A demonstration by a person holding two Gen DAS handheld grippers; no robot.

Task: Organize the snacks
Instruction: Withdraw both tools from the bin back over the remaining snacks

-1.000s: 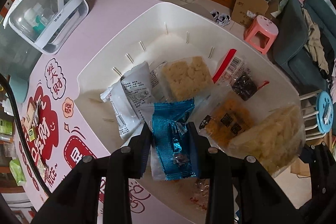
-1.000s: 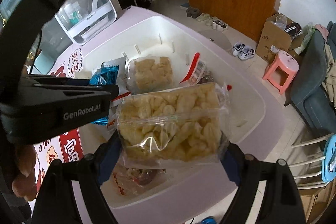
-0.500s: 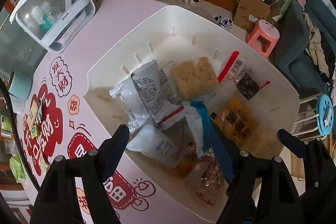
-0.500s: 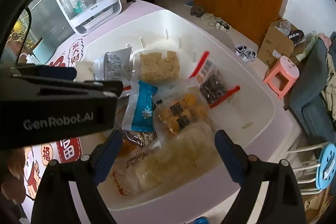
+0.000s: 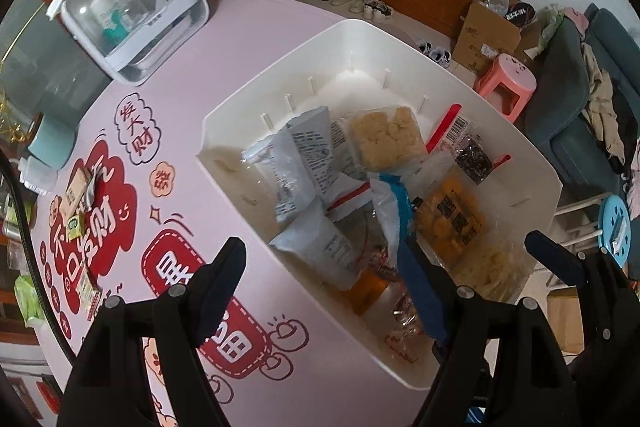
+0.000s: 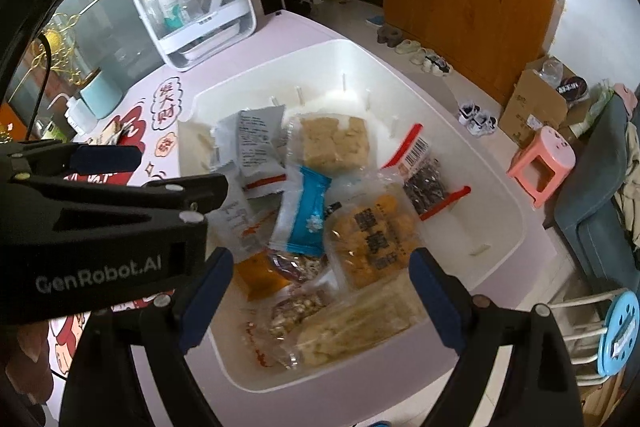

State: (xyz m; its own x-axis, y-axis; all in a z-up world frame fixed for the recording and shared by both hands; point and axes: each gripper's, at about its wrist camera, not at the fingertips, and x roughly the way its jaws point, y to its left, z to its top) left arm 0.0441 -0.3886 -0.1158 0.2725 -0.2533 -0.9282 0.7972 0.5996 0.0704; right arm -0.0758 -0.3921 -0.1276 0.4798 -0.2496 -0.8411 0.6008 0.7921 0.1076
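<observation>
A white bin [image 5: 532, 147] [image 6: 500, 195] on the pink table holds several snack packs. Among them are a blue packet [image 6: 308, 215] [image 5: 394, 203], a clear bag of pale puffs [image 6: 360, 323] [image 5: 492, 267], an orange-yellow snack bag [image 6: 372, 239] [image 5: 452, 219], a beige cracker pack [image 6: 334, 143] [image 5: 386, 137] and grey-white packets [image 5: 304, 163]. My left gripper [image 5: 320, 275] is open and empty above the bin's near-left edge; it also shows at the left of the right wrist view [image 6: 120, 187]. My right gripper [image 6: 320, 287] is open and empty above the bin's near side.
A clear-fronted white box [image 5: 132, 23] [image 6: 196, 23] stands at the table's far left. Small snack items [image 5: 78, 203] and a teal cup [image 5: 50, 143] lie at the left edge. Beyond the table are a pink stool [image 5: 506, 83], a cardboard box, shoes and a blue stool [image 6: 620, 327].
Both grippers have opened and pulled back. The blue packet left my left gripper and the puff bag left my right gripper; both now lie in the bin.
</observation>
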